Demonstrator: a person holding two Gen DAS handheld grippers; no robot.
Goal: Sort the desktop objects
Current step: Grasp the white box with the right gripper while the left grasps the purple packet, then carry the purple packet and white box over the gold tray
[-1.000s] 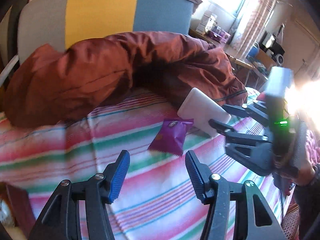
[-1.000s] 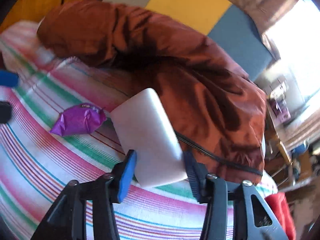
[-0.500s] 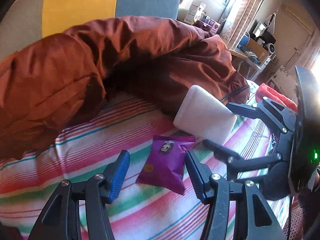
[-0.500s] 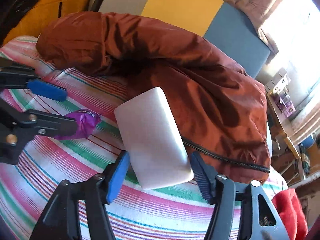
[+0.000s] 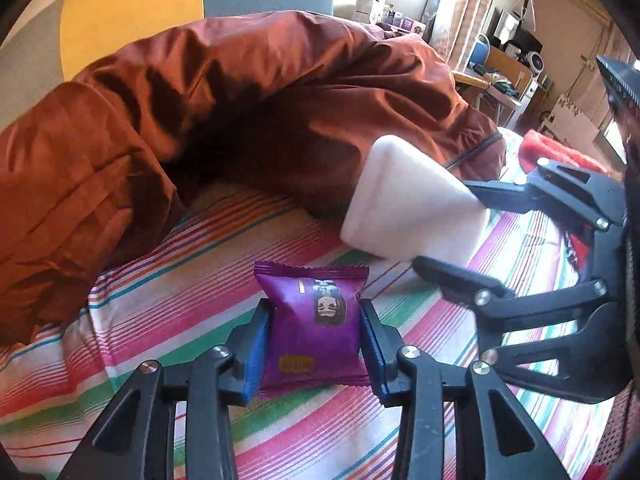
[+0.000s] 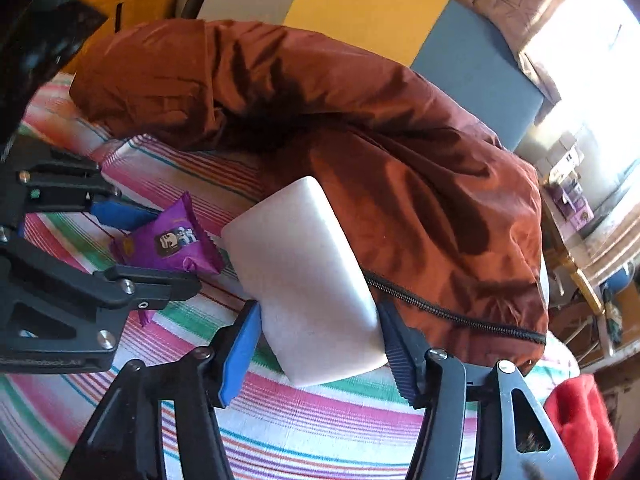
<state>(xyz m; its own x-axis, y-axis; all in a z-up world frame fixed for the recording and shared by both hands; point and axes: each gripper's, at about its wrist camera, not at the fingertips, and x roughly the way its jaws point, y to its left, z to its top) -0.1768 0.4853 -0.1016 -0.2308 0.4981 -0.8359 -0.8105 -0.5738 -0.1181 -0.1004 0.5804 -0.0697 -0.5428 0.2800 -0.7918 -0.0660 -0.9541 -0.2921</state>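
Note:
A purple snack packet (image 5: pixel 316 328) lies on the striped cloth (image 5: pixel 168 304). My left gripper (image 5: pixel 316 352) has a blue pad on each side of it, touching or nearly touching its edges. The packet also shows in the right wrist view (image 6: pixel 168 240). A white rectangular block (image 6: pixel 308 280) sits between the fingers of my right gripper (image 6: pixel 320 344), which is closed on its sides. The block also shows in the left wrist view (image 5: pixel 408 208), its far end near the jacket.
A rust-brown jacket (image 5: pixel 224 112) lies bunched across the back of the cloth, with its zipper (image 6: pixel 452 316) just behind the block. A yellow, grey and blue cushion (image 6: pixel 360 4) stands behind. A red item (image 6: pixel 580 420) lies at the right. Desks and clutter stand at the far right.
My left gripper moved forward and now has its pads around the purple packet. My right gripper kept hold of the white block and shifted slightly.

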